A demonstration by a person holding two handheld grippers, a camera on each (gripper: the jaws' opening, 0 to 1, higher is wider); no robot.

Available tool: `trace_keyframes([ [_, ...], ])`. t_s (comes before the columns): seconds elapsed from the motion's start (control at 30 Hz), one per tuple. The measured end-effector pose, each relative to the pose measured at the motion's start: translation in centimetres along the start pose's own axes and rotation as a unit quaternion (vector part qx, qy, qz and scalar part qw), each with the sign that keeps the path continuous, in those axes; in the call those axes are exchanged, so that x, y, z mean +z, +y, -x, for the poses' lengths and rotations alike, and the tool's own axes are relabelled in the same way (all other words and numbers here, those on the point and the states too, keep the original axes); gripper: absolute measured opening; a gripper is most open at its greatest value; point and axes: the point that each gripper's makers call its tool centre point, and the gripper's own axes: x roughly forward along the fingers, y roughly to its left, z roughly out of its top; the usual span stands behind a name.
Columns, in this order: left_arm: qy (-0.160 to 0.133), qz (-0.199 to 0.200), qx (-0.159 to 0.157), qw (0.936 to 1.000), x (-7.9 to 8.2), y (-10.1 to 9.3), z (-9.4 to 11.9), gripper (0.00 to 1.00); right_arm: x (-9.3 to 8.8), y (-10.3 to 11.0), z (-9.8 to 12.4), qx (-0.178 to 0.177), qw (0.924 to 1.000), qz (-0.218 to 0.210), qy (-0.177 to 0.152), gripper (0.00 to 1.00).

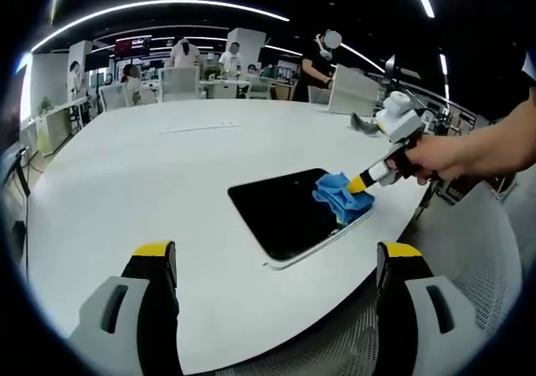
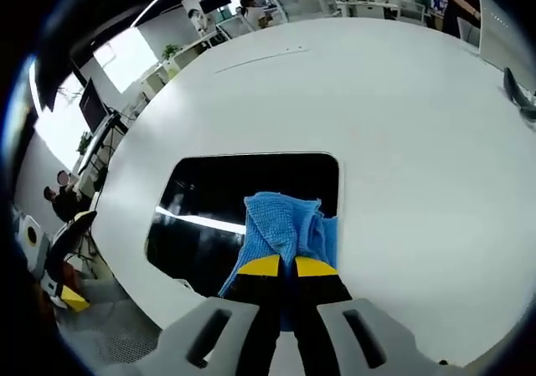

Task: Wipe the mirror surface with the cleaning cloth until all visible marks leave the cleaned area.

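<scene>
A dark rectangular mirror (image 1: 280, 213) (image 2: 226, 196) lies flat on the white table near its edge. A blue cleaning cloth (image 1: 339, 193) (image 2: 280, 225) rests on the mirror's near-right part. My right gripper (image 2: 287, 265) (image 1: 362, 184) is shut on the cloth, held by a hand coming in from the right in the left gripper view. My left gripper (image 1: 276, 254) hangs open over the table edge, short of the mirror, with nothing between its yellow-tipped fingers. No marks on the mirror are plain to see.
The big white table (image 1: 167, 167) (image 2: 402, 108) stretches away. A laptop (image 1: 352, 91) stands at its far right. Chairs and several people are beyond the far edge. A mesh chair (image 1: 469, 259) sits below the near edge.
</scene>
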Motion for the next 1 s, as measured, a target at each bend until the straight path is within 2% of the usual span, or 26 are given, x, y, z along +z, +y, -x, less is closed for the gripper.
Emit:
trace_keyframes([
  [0.53, -0.002, 0.002, 0.005, 1.0000, 0.0, 0.2, 0.0, 0.99, 2.2, -0.6, -1.1, -0.013, 0.9998, 0.012, -0.009, 0.00],
  [1.0, 0.000, 0.002, 0.007, 1.0000, -0.1, 0.4, 0.0, 0.99, 5.9, -1.6, -3.0, -0.029, 0.9993, 0.018, -0.018, 0.00],
])
